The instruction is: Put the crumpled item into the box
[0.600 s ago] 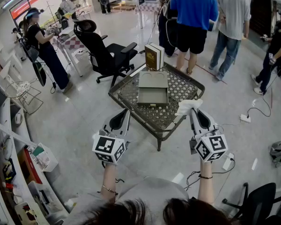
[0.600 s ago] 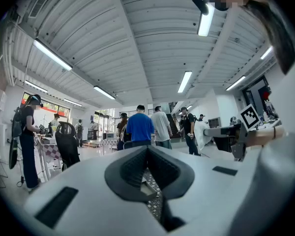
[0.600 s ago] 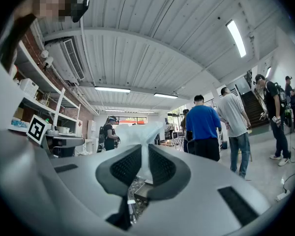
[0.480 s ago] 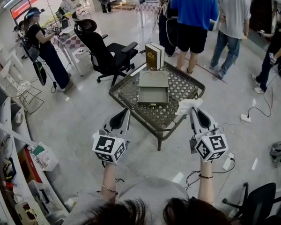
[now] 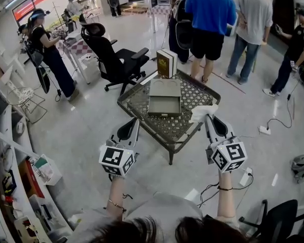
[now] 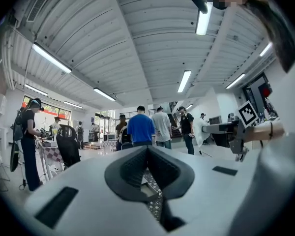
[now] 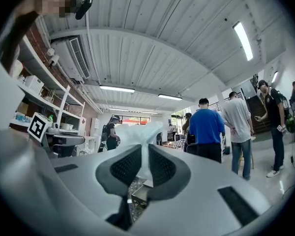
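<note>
**Crumpled item aloft at the desk's near right edge, box ahead and to the left**

Plainly, the left claw has its jaws together on nothing and hangs level off the near left edge of the mesh-topped desk. The open grey box lies at about one o'clock from it. The box sits mid-desk with its long axis running twelve to six, the lid laid back at the far end and the hollow tray toward the person. A dark book stands upright at the box's twelve o'clock. The right claw is level too, its pads pinching the white crumpled item, which bunches out past the tips above the desk's near right edge. From this claw the tray lies at about ten o'clock, so the carry likely runs forward and leftward.

The book's cover bears a gold emblem, but its print is too small to read. Each claw's cube shows only black-and-white square markers.
</note>
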Demonstrator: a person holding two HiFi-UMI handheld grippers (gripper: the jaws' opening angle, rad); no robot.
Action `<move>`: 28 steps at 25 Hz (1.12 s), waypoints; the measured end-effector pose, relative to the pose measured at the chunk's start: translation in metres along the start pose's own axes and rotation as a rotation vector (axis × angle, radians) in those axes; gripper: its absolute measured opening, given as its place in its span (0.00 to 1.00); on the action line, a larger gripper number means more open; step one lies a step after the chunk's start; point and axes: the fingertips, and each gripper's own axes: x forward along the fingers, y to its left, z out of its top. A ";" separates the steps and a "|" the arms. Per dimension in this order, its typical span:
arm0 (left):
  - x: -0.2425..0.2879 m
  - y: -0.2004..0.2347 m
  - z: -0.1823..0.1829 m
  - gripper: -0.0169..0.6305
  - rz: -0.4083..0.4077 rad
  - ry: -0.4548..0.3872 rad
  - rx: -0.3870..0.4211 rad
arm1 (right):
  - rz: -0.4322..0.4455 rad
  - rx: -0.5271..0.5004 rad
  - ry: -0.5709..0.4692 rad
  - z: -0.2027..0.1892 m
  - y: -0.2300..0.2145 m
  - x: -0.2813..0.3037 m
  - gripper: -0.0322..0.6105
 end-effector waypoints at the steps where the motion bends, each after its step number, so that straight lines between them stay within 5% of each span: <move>1: 0.000 0.000 0.002 0.05 0.002 -0.002 0.002 | 0.010 -0.007 -0.003 0.004 0.000 0.001 0.14; 13: -0.004 -0.013 0.003 0.05 0.045 -0.001 -0.013 | 0.048 0.059 0.000 -0.008 0.001 -0.005 0.14; 28: 0.030 0.023 -0.019 0.05 0.038 0.029 -0.046 | 0.043 0.082 0.042 -0.032 -0.003 0.044 0.14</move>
